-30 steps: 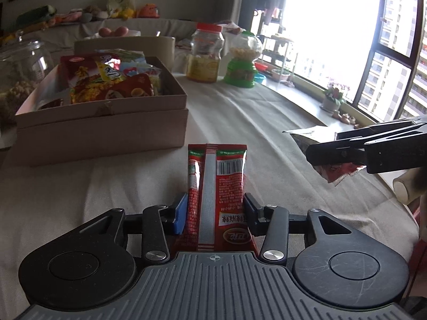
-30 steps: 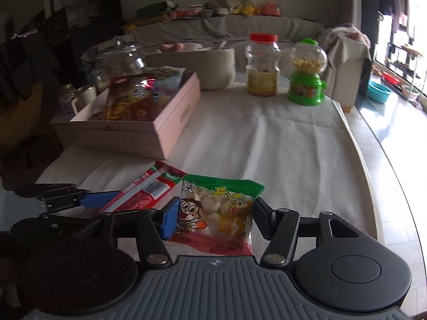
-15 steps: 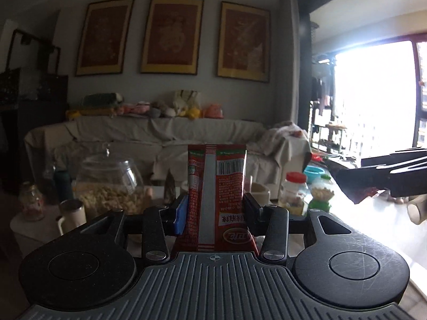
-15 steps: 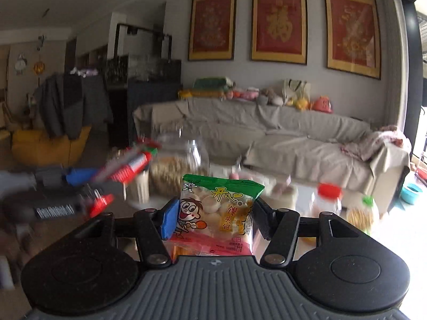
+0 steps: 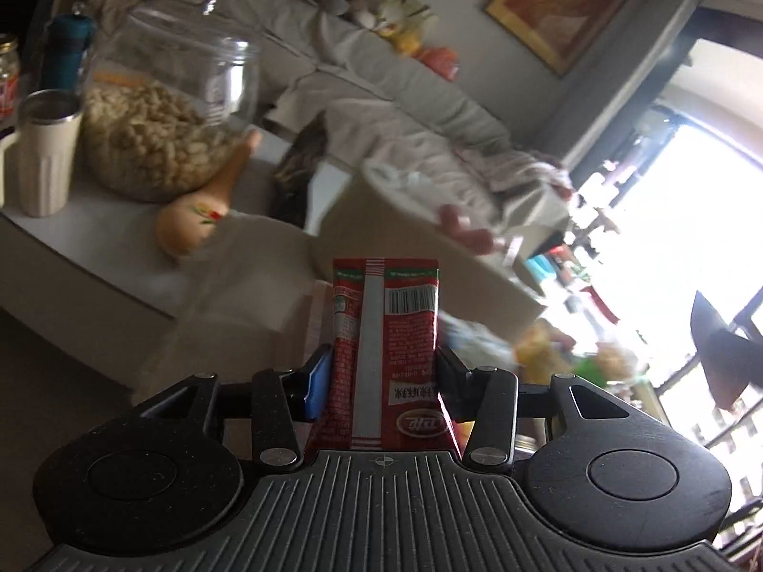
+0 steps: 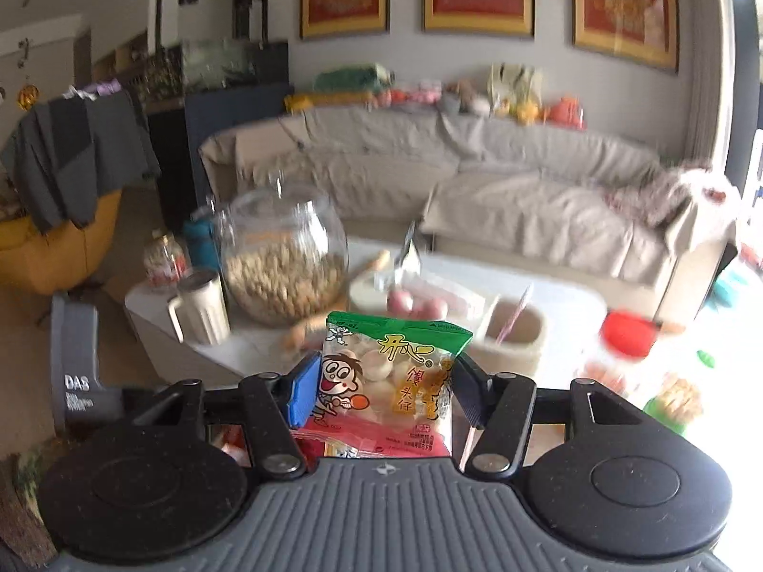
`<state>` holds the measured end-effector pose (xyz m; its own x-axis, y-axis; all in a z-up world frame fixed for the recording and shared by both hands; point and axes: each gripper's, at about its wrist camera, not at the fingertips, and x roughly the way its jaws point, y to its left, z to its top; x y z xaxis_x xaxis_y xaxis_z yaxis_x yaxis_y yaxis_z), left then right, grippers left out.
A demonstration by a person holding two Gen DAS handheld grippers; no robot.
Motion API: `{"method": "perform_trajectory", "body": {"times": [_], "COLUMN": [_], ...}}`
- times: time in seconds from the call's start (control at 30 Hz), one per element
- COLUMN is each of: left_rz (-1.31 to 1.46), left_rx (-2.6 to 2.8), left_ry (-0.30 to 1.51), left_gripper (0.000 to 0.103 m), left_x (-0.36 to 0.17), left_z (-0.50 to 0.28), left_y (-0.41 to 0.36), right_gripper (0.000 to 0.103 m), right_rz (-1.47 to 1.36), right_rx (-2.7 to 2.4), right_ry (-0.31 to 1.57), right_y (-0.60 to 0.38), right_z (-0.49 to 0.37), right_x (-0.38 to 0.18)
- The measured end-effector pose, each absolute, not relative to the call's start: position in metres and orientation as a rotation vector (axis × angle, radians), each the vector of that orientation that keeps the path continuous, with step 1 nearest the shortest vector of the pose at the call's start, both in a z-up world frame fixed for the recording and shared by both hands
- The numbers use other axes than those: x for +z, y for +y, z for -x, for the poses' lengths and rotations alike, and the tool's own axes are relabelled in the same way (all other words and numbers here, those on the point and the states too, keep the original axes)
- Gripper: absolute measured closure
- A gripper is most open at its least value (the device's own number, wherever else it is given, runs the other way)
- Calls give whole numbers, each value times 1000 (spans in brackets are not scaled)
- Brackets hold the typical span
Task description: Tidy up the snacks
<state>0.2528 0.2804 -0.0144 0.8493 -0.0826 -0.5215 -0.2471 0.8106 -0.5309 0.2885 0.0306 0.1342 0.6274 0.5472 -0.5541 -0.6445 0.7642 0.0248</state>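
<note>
Two snack packets, both gripped.

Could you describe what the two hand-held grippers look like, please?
Left hand-held gripper and right hand-held gripper match: black linkage arms with silver screws, two round black discs, a ribbed grey base, one blue pad and one dark pad.
</note>
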Motion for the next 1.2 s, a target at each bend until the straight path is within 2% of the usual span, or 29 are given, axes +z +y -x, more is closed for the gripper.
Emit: {"method": "perform_trajectory", "body": {"times": [0.17,0.33,0.4,0.53,0.83,0.9,0.97,1.03,1.2], "left_rz": [593,533,544,566,382,343,352,375,367], "left_rx": [-59,-115,-108,-124,-66,-26,-13,6,96], "left_ry": [515,642,658,572,530,509,495,480,436], "left_gripper": [51,47,47,49,49,50,50,50,50], "left_x": [-26,-29,-27,-18,-11,-7,-5,-1,14], "left_z": [-254,-270,-268,-242,-213,-198,-180,-161,-127], "left_y": [285,282,286,289,259,250,246,244,233], "right_gripper": [45,44,45,45,44,42,32,26,26], "right_rz": [158,48,37,52,91,110,147,175,113], "right_rx": [674,687,684,696,760,792,799,779,830], "right_ry": [717,808,812,793,793,799,787,735,689], "right_y": [57,66,67,67,95,106,113,113,85], "right_z": [-322,-347,-352,-351,-342,-338,-334,-326,-307], "right_x": [88,64,60,60,55,54,55,58,72]}}
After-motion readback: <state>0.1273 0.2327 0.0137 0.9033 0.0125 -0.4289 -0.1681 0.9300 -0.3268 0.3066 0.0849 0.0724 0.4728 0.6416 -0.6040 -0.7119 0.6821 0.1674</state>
